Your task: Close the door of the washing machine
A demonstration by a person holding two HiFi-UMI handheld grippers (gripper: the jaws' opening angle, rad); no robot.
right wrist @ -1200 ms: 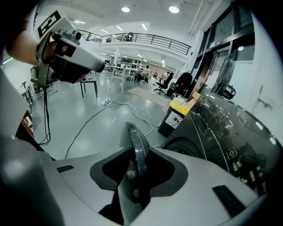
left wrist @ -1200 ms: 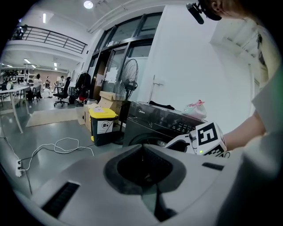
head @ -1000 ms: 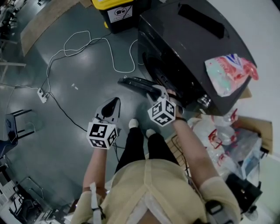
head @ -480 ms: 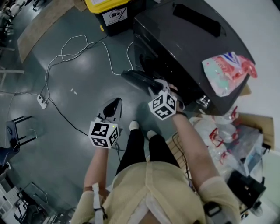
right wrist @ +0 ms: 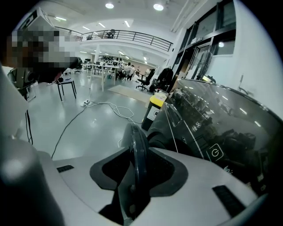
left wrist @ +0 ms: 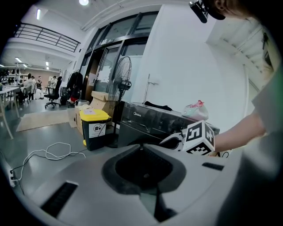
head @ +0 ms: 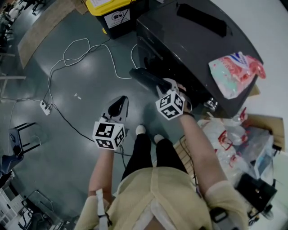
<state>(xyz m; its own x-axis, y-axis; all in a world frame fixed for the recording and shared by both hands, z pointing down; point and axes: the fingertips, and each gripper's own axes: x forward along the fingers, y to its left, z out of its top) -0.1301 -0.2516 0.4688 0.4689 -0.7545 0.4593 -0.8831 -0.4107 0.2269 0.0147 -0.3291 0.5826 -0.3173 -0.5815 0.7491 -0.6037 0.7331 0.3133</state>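
A dark front-loading washing machine [head: 198,40] stands at the upper right of the head view. Its round door [head: 146,78] hangs partly open, swung out to the left. My right gripper [head: 168,86] is shut on the door's rim. In the right gripper view the dark door edge [right wrist: 138,150] fills the gap between the jaws, with the machine's front [right wrist: 212,128] just to the right. Lower left, my left gripper [head: 118,106] hovers over the floor, shut and holding nothing. The left gripper view looks past its tip [left wrist: 141,148] toward the machine [left wrist: 146,119] and the right gripper's marker cube [left wrist: 199,137].
A yellow-lidded bin [head: 112,13] stands left of the machine. White cable [head: 85,49] loops across the grey floor to a power strip [head: 45,108]. A plastic bag [head: 234,72] lies on the machine's top. Bags and a cardboard box [head: 234,139] crowd the right side. The person's feet [head: 140,130] stand before the door.
The door has swung a little toward the machine with my right gripper on its rim. My left gripper has drifted slightly and stays shut.
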